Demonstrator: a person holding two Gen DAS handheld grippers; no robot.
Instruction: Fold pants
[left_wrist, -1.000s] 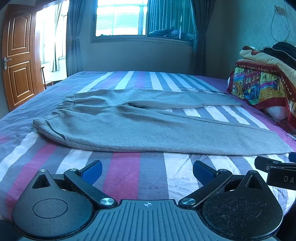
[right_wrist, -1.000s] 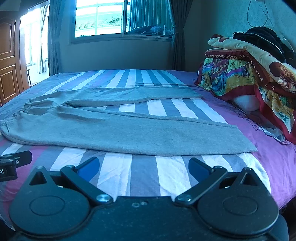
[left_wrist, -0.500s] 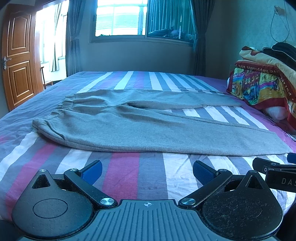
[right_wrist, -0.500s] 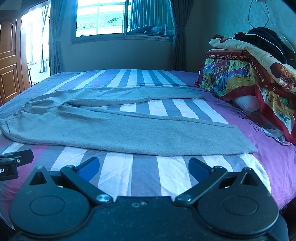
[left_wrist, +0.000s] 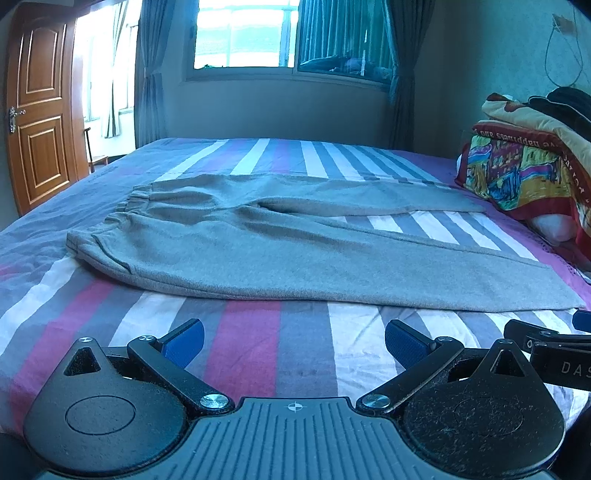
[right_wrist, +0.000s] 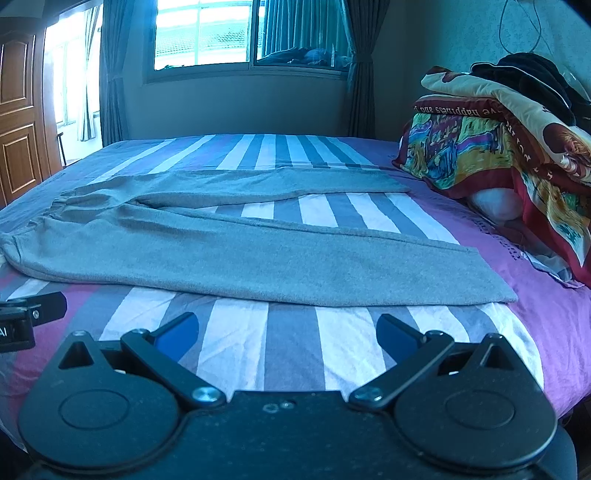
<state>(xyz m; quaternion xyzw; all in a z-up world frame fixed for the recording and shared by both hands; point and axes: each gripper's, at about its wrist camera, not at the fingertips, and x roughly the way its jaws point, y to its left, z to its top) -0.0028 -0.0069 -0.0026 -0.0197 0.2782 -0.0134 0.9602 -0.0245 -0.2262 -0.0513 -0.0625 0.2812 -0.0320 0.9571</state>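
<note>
Grey sweatpants (left_wrist: 280, 254) (right_wrist: 229, 254) lie flat on the striped bed, waistband to the left, both legs spread apart and pointing right. My left gripper (left_wrist: 294, 339) hovers open over the bedsheet just short of the near leg's lower edge, nothing between its blue pads. My right gripper (right_wrist: 287, 334) is likewise open and empty, in front of the near leg towards its cuff end (right_wrist: 495, 280). Part of the right gripper shows at the right edge of the left wrist view, and part of the left one at the left edge of the right wrist view.
The bed (left_wrist: 258, 350) has purple, grey and white stripes. A pile of colourful folded blankets and dark clothes (right_wrist: 509, 147) sits at the right by the wall. A wooden door (left_wrist: 40, 122) stands at the left, a window (left_wrist: 251, 33) behind the bed.
Both grippers have crept slightly forward towards the pants; the pants have not moved and both grippers stay open.
</note>
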